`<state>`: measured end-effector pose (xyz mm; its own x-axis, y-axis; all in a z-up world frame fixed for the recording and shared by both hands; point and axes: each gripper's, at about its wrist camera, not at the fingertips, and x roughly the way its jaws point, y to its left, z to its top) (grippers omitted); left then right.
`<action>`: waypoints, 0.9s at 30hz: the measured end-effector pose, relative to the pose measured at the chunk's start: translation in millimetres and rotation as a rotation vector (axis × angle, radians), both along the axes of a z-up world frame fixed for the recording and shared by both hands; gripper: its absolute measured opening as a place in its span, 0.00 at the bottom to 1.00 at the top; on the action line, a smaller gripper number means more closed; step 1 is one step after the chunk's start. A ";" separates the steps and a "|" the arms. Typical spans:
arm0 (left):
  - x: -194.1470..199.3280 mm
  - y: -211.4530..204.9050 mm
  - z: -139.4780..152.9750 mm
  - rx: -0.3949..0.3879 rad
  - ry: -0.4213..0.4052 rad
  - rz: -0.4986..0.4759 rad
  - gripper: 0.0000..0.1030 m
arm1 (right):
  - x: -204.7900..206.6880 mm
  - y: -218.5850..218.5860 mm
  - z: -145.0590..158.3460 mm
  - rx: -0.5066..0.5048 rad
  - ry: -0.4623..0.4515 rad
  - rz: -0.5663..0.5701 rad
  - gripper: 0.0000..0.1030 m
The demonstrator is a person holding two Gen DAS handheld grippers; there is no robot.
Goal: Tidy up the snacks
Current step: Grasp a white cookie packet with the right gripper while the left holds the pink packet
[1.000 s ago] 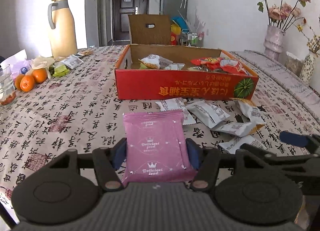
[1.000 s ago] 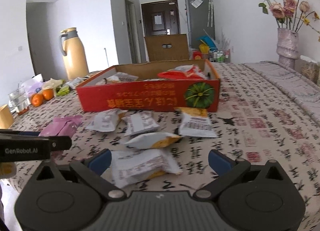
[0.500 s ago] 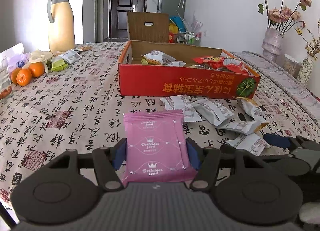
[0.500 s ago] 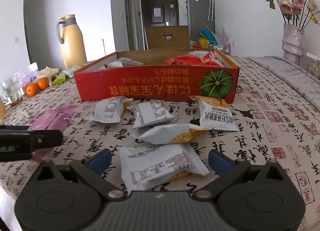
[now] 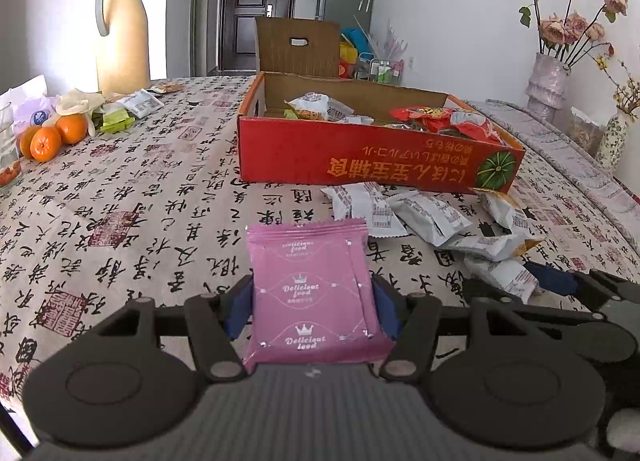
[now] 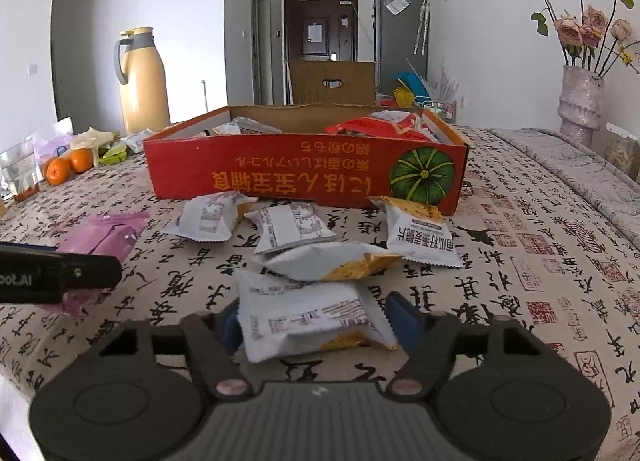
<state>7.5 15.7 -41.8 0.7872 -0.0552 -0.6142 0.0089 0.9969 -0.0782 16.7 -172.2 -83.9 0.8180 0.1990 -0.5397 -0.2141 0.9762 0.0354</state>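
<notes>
1. Snacks: loose white packs (image 6: 288,223) lying on the bench (image 6: 520,261) just in front of the red box (image 6: 304,177), more snacks already inside it
2. Left claw (image 5: 310,307) clenched on the pink pack (image 5: 310,293), held near the bench
3. Right claw (image 6: 316,321) closing around the nearest white pack (image 6: 312,315), blue pads beside its two ends
4. Best to squeeze gently, grip the middle, lift straight up, then carry over the box wall and drop inside
</notes>
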 end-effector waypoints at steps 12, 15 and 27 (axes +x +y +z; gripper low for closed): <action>-0.3 -1.0 2.8 0.006 -0.007 0.005 0.61 | -9.7 -8.0 4.8 0.030 -0.020 0.023 0.19; 0.1 -1.4 4.6 0.010 -0.012 0.005 0.61 | -14.1 -9.1 9.2 0.035 -0.042 0.028 0.19; 7.4 -6.2 24.4 0.023 -0.066 0.004 0.61 | -25.0 -17.4 37.1 0.062 -0.143 0.051 0.18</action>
